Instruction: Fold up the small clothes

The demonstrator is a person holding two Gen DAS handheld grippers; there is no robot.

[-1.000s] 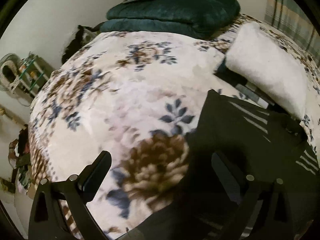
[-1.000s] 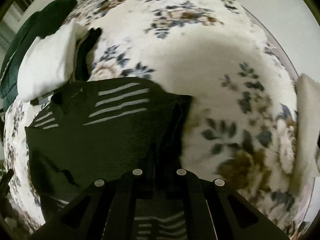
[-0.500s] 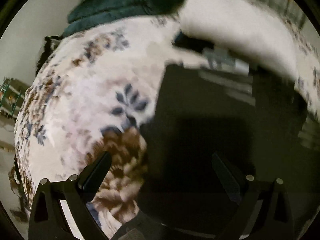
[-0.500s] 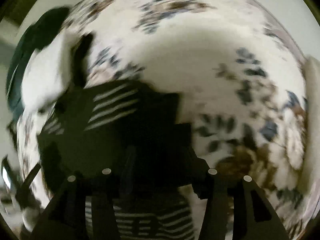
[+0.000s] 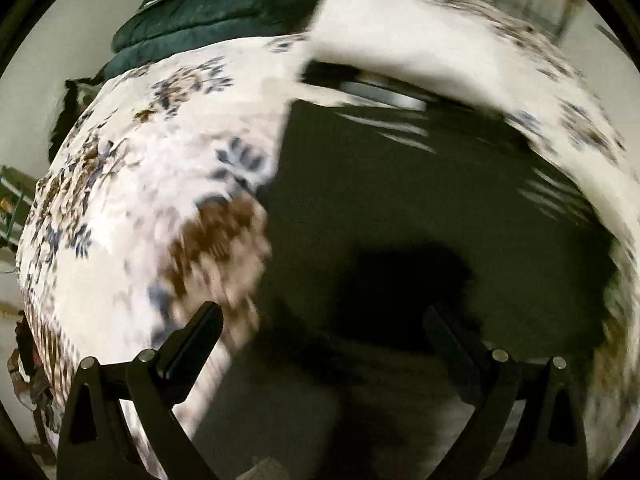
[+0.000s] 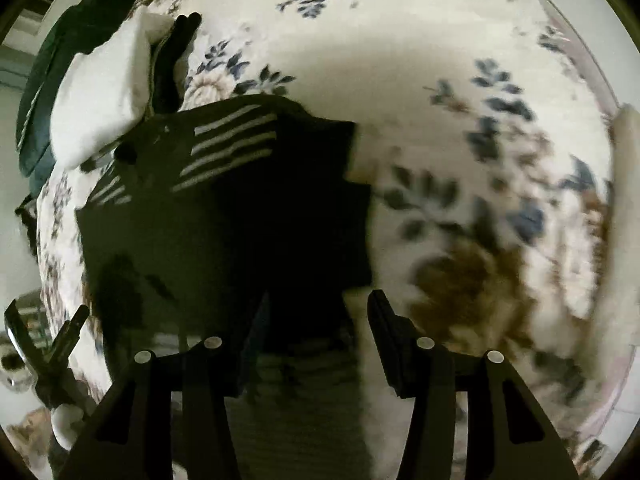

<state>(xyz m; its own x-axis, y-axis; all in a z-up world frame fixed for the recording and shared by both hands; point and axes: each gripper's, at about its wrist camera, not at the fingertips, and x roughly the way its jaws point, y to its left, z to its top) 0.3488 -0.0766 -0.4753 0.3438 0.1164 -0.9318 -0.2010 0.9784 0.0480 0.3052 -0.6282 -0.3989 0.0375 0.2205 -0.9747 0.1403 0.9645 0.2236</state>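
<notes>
While both tools hovered low over the dark striped garment (image 5: 400, 200), it lay flat on the floral blanket (image 5: 140, 200) beside a white pillow (image 6: 100, 92). The left gripper (image 5: 320, 336) stood spread, gripping nothing; the right gripper (image 6: 316, 316) likewise stood spread over the garment's right edge (motion blur obscured contact). Judged step: between folds — the next move called for pinching an edge and carrying it across.
</notes>
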